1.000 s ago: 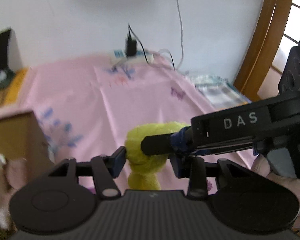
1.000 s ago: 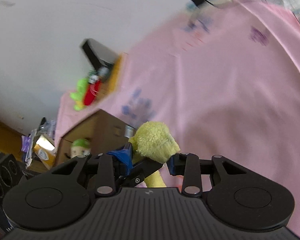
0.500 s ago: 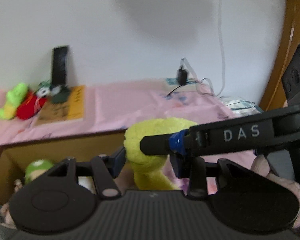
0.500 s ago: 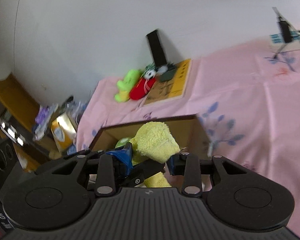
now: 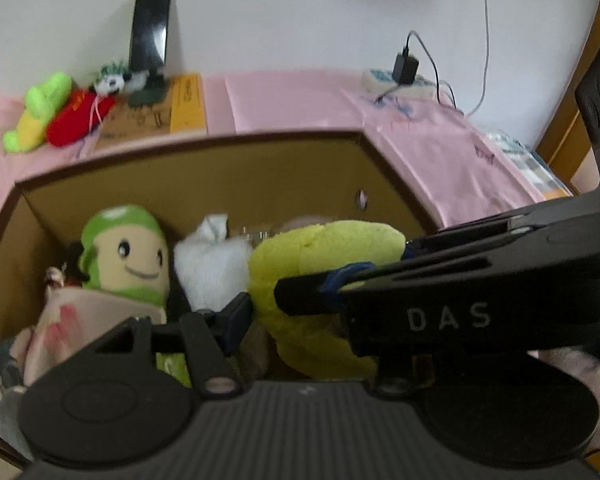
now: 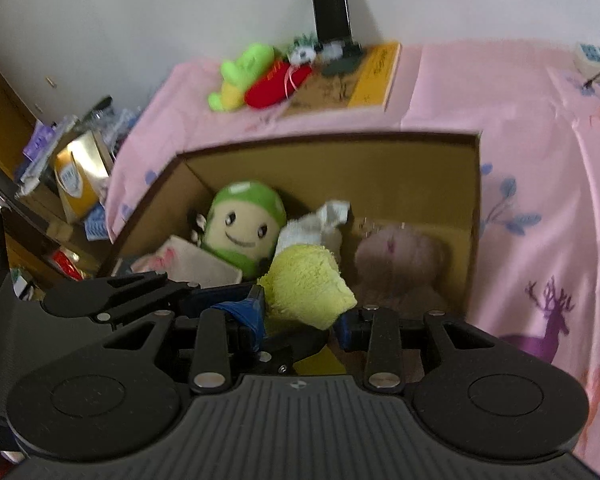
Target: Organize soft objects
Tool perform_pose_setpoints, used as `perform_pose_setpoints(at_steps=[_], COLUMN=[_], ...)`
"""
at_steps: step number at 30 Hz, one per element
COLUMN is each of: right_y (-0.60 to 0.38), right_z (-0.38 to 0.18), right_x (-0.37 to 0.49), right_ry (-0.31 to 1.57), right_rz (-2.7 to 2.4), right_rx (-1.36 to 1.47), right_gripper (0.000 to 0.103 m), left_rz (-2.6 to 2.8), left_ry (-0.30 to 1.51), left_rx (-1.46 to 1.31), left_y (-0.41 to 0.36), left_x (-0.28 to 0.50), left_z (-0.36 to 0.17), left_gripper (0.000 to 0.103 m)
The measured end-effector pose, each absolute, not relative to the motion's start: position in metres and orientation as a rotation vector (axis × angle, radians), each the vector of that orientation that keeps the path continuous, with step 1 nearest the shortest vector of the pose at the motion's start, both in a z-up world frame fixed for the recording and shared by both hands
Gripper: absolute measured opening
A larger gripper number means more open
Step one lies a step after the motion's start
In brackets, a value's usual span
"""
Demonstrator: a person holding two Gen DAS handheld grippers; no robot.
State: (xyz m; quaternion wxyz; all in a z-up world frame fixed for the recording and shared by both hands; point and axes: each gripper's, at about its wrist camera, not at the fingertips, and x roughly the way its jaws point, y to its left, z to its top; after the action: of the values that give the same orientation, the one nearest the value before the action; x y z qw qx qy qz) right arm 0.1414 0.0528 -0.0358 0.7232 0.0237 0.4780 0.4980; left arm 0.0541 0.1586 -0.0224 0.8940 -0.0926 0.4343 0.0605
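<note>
A yellow plush toy [image 5: 324, 248] [image 6: 304, 284] hangs over the open cardboard box [image 5: 260, 140] [image 6: 340, 138], held from two sides. My left gripper [image 5: 300, 320] is shut on its lower part. My right gripper [image 6: 300, 320] has the toy's fluffy end between its blue pads; its jaws are opening, and the pads still touch the plush. In the left wrist view the right gripper's black fingers [image 5: 420, 300] cross in front and hide my left gripper's right finger. Inside the box lie a green-capped smiling plush [image 5: 128, 248] [image 6: 244, 228], a white plush [image 5: 212, 260] and a pinkish round plush [image 6: 396, 256].
The box sits on a pink printed sheet [image 6: 540, 160]. Behind it lie a green plush [image 5: 40, 112], a red plush [image 5: 80, 120], a brown book [image 5: 160, 116] and a black phone stand [image 5: 148, 28]. A power strip with charger [image 5: 404, 76] is at the back right. Cluttered shelves [image 6: 72, 168] stand beyond the bed's left edge.
Both grippers carried the yellow plush sideways from above the bare pink sheet to above the open box. The box's inside and its toys have come into view.
</note>
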Motion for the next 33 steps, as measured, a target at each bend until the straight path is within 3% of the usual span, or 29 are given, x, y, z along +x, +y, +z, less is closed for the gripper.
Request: perform_pose_setpoints(at_steps=[3,5,8,12,33], right_y=[0.058,0.060,0.060,0.049,-0.004], right_z=[-0.038,-0.038,-0.039,-0.034,0.004], right_x=[0.136,0.133,0.132,0.138,0.125], right_ry=[1.110,1.140,1.183,1.241,1.007], right_rz=[1.087,1.083,1.047,1.006,0.873], right_rx=[0.027,0.027,0.042,0.143,0.151], right_gripper=[0.021,0.021,0.021,0.020,0.020], left_rz=[0.107,0.099,0.090,0.085,0.263], left_ry=[0.928,0.931,0.932,0.926,0.911], left_rx=[-0.192,-0.190,-0.174,-0.172,-0.124], left_y=[0.162,0.165,0.168,0.175,0.168], left_x=[0.048,0.044,0.039,0.036,0.040], left_z=[-0.028,-0.029,-0.026,-0.021,0.017], left_gripper=[0.046,0.057,0.063,0.064,0.067])
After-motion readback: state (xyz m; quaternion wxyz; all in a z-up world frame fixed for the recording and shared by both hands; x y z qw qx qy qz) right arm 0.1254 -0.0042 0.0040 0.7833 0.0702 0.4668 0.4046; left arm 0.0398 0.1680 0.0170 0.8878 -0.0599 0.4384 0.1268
